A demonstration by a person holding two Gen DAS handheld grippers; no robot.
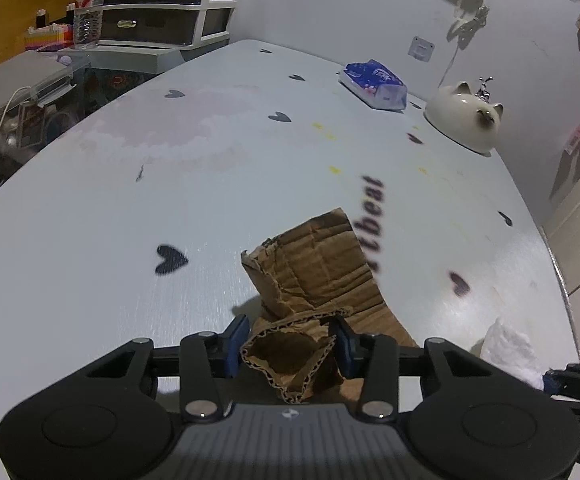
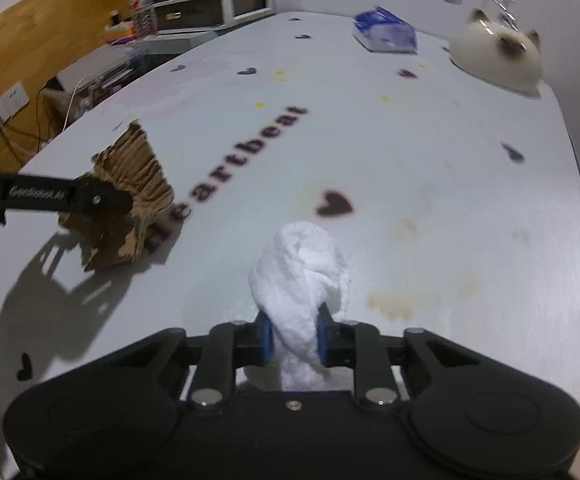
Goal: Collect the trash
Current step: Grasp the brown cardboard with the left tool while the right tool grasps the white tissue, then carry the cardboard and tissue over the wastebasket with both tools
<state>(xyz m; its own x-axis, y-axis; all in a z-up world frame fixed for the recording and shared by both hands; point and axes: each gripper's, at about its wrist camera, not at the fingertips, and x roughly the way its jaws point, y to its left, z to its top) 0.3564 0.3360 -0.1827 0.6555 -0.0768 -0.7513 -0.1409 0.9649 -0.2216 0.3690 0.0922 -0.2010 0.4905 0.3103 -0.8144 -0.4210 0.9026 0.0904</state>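
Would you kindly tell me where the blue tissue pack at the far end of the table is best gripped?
Grip the blue tissue pack across its short width at mid-length, coming down from above: it lies flat on the table, so its sides are low, and its top is clear.

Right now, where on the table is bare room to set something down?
The widest bare stretch of the table lies between the "Heartbeat" lettering and the right edge. Another lies left of the cardboard scrap. The far right corner is crowded by the tissue pack and cat-shaped dish.
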